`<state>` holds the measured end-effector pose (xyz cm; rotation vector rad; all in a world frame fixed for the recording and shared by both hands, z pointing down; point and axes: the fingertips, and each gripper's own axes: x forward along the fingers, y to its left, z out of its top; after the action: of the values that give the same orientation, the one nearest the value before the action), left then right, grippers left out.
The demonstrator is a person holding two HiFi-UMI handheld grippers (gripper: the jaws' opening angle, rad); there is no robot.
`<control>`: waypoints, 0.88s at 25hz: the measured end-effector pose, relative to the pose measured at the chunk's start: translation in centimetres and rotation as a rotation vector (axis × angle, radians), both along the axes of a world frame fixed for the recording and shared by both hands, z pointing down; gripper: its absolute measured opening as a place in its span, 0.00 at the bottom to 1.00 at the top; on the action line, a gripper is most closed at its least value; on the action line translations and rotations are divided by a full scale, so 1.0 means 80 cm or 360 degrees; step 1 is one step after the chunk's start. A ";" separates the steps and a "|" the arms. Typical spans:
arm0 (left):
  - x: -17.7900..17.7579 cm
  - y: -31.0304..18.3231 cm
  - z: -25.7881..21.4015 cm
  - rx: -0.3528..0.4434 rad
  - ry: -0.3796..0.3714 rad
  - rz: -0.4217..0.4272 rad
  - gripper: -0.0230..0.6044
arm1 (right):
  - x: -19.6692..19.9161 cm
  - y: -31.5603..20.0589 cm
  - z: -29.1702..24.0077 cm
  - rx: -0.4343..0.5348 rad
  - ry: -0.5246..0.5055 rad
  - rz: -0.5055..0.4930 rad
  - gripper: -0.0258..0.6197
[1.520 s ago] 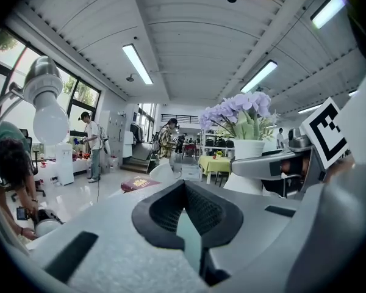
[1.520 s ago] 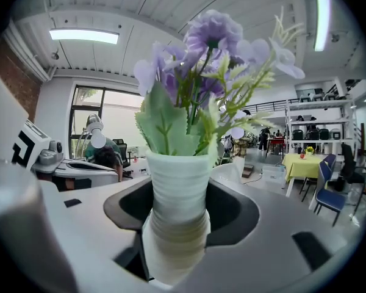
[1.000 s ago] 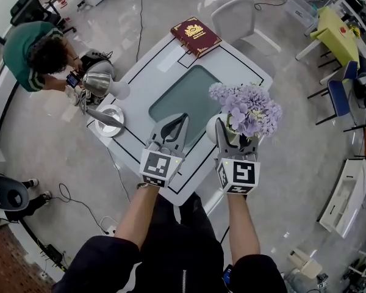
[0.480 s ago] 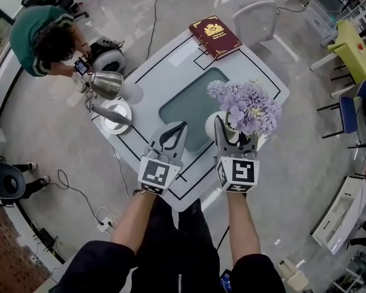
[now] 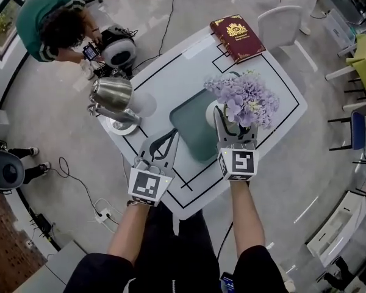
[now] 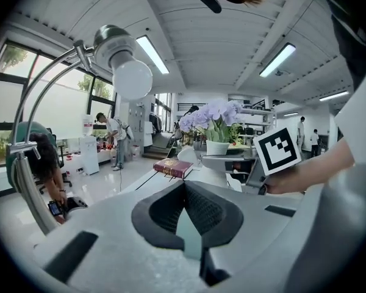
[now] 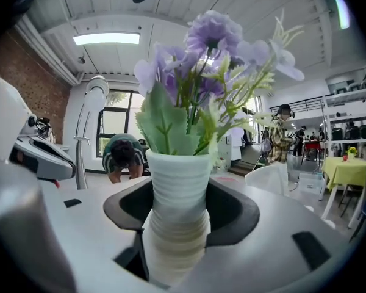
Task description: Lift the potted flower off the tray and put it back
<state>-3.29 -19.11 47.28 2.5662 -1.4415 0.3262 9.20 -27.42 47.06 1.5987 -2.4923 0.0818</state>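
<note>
White table (image 5: 171,81); ribbed white pot (image 7: 177,206), lilac blooms (image 5: 244,96)

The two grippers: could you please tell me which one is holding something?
The right gripper: its jaws clamp the potted flower by its white ribbed pot. The left gripper has its jaws together, nothing between them.

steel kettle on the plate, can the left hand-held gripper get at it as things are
Probably yes. The left hand-held gripper is empty with jaws shut, and only bare table lies between it and the steel kettle. The potted flower, in the right hand-held gripper, is on the other side.
</note>
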 end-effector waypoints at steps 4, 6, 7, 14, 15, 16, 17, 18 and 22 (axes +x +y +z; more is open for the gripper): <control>-0.016 0.002 0.017 -0.0021 -0.0019 -0.0021 0.04 | -0.005 -0.017 0.022 0.0013 -0.0002 0.0001 0.42; -0.020 0.001 0.028 -0.0048 -0.0019 -0.0033 0.04 | -0.002 -0.023 0.031 0.0005 0.0000 0.0016 0.42; -0.021 0.000 0.033 -0.0060 -0.0020 -0.0036 0.04 | -0.001 -0.026 0.035 0.0004 0.0003 0.0025 0.42; -0.024 -0.006 0.049 -0.0146 0.0032 -0.0070 0.04 | 0.004 -0.031 0.054 0.0015 0.0015 0.0065 0.42; -0.023 -0.006 0.049 -0.0151 0.0035 -0.0067 0.04 | 0.004 -0.030 0.054 0.0024 0.0014 0.0061 0.42; -0.023 -0.006 0.049 -0.0139 0.0025 -0.0051 0.04 | 0.003 -0.030 0.054 0.0030 0.0012 0.0056 0.42; -0.023 -0.006 0.050 -0.0118 0.0010 -0.0030 0.04 | 0.002 -0.030 0.054 0.0032 0.0010 0.0050 0.42; -0.023 -0.007 0.050 -0.0102 0.0000 -0.0014 0.04 | 0.002 -0.031 0.054 0.0029 0.0005 0.0048 0.42; -0.020 -0.008 0.048 -0.0090 0.0005 0.0004 0.04 | 0.010 -0.033 0.063 -0.0045 -0.0042 0.0077 0.46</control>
<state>-4.92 -19.77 51.14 2.5230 -1.4069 0.3579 9.99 -30.09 52.09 1.6572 -2.4605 0.1449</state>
